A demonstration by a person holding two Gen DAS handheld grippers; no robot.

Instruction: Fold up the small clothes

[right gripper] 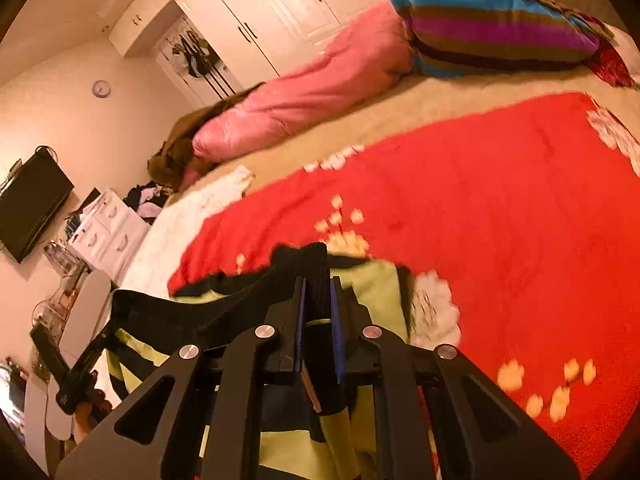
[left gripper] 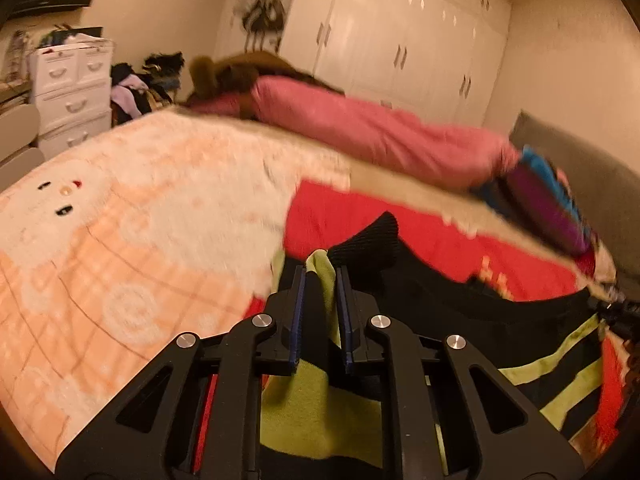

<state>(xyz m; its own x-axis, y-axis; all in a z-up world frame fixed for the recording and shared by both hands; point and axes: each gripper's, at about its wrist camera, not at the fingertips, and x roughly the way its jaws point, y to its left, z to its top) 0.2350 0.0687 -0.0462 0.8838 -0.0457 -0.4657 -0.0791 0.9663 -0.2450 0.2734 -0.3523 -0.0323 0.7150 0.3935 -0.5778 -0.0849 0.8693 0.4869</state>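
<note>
- Left hand-held gripper [left gripper: 322, 276]: jaws pressed together on the garment [left gripper: 552, 364], pinching a lime-green edge of the fabric between the blue pads [left gripper: 300, 312].
- Right hand-held gripper [right gripper: 318, 284]: jaws pressed together on the same garment [right gripper: 372, 292], pinching a black ribbed section between its pads [right gripper: 299, 320].
- Garment: small knitted piece, black with lime-green stripes. It spans between the two grippers and hangs below them, over the near edge of the bed [right gripper: 400, 120].
- A black ribbed cuff [left gripper: 376, 236] stands up just beyond the left gripper's fingertips.
- In the right wrist view, the left gripper [right gripper: 80, 376] shows at lower left, with black fabric stretched from it toward the right gripper.
- Bed surface: a red blanket [right gripper: 480, 208] with pale flower prints lies under the garment; a peach-and-white blanket [left gripper: 120, 248] lies beside it.
- Far side of the bed: a pink quilt [left gripper: 380, 132], rolled lengthwise, with a striped pillow [right gripper: 500, 36] touching one end.
- Background: white wardrobe [left gripper: 400, 32] along the far wall; white drawer unit [left gripper: 72, 88] beside a heap of clothes [left gripper: 136, 88].
- Both views are motion-blurred; fine detail of the fabric cannot be read.
</note>
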